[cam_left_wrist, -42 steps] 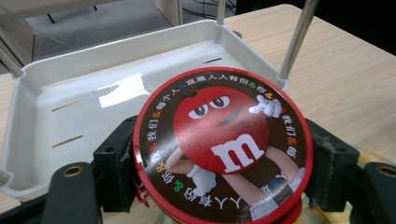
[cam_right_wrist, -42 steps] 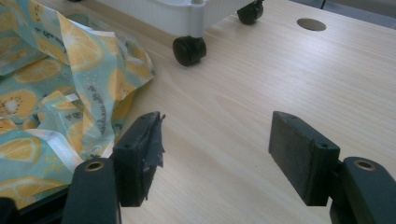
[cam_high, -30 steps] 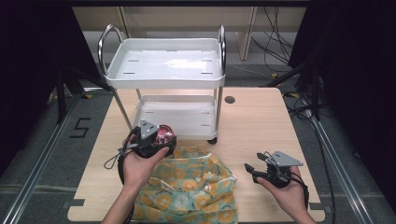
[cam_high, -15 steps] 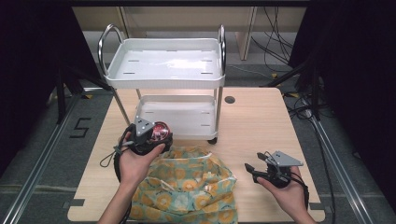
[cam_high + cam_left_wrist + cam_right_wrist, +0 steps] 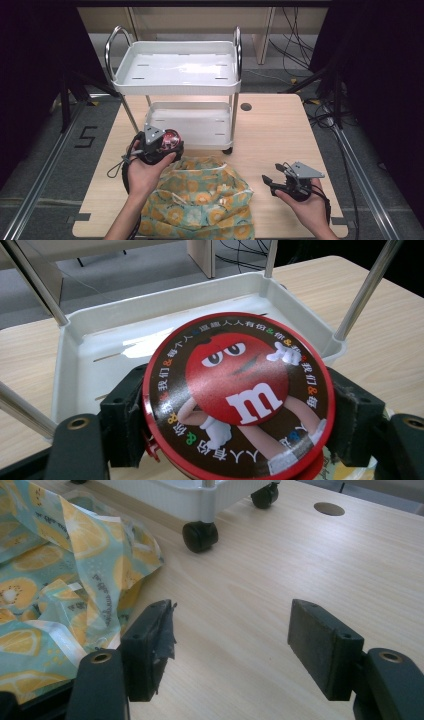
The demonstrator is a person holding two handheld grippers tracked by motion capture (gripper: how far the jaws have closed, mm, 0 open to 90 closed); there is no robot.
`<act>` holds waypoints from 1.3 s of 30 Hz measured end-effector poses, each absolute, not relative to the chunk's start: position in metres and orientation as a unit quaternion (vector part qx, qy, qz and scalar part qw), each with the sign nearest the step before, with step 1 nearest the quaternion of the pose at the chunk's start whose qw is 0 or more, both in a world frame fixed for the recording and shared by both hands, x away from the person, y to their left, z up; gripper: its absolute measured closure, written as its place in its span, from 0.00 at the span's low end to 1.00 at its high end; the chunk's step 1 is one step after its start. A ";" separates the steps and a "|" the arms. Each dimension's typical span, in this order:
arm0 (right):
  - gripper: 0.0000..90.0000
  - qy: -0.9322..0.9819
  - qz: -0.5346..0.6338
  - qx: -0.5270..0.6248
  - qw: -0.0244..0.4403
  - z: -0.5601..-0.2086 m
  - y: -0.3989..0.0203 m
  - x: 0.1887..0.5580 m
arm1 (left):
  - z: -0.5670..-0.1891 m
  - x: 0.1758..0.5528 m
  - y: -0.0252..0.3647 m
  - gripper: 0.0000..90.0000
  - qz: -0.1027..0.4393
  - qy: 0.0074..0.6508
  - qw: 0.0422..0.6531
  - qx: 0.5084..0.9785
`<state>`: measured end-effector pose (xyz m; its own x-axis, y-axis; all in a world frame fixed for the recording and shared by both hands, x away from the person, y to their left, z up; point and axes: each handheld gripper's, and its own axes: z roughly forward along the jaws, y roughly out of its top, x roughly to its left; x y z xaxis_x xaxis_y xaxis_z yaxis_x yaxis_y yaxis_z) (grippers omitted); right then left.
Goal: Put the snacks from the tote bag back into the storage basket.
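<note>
My left gripper [image 5: 167, 144] is shut on a round red tin [image 5: 170, 139] with an M&M's character on its lid [image 5: 235, 390]. In the left gripper view the tin hangs just in front of the lower shelf [image 5: 95, 345] of a small white cart [image 5: 177, 75]. A bag with a lemon print [image 5: 200, 197] lies on the table near the front edge. My right gripper [image 5: 272, 181] stands open to the right of the bag, low over the wood, with nothing between its jaws; the bag [image 5: 60, 580] lies off to the left in its view.
The cart stands on the table's far half on black castors [image 5: 200, 535]. A round cable hole [image 5: 245, 106] is in the tabletop right of the cart. Bare wood [image 5: 285, 135] lies to the right. Cables trail on the floor behind.
My left gripper has carried the tin up and a little left, away from the bag toward the cart's lower shelf. The right gripper has stayed put.
</note>
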<state>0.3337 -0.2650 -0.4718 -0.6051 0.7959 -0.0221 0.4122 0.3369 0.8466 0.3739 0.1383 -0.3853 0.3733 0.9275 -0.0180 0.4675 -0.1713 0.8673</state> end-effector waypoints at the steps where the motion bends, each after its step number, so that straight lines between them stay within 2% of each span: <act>1: 0.39 0.784 0.430 0.393 0.217 -0.472 -0.264 0.332 | -0.385 0.374 0.138 0.28 0.275 0.488 0.419 0.715; 25: 0.39 0.784 0.435 0.372 0.239 -0.473 -0.266 0.336 | -0.385 0.386 0.142 0.28 0.275 0.498 0.417 0.709; 39: 0.39 0.782 0.437 0.385 0.221 -0.472 -0.265 0.334 | -0.387 0.392 0.145 0.28 0.277 0.506 0.417 0.702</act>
<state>0.3343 -0.2654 -0.4723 -0.6060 0.7954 -0.0099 0.4088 0.3221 0.8539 0.3916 0.1451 -0.3872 0.3345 0.9418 -0.0331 0.4796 -0.1399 0.8663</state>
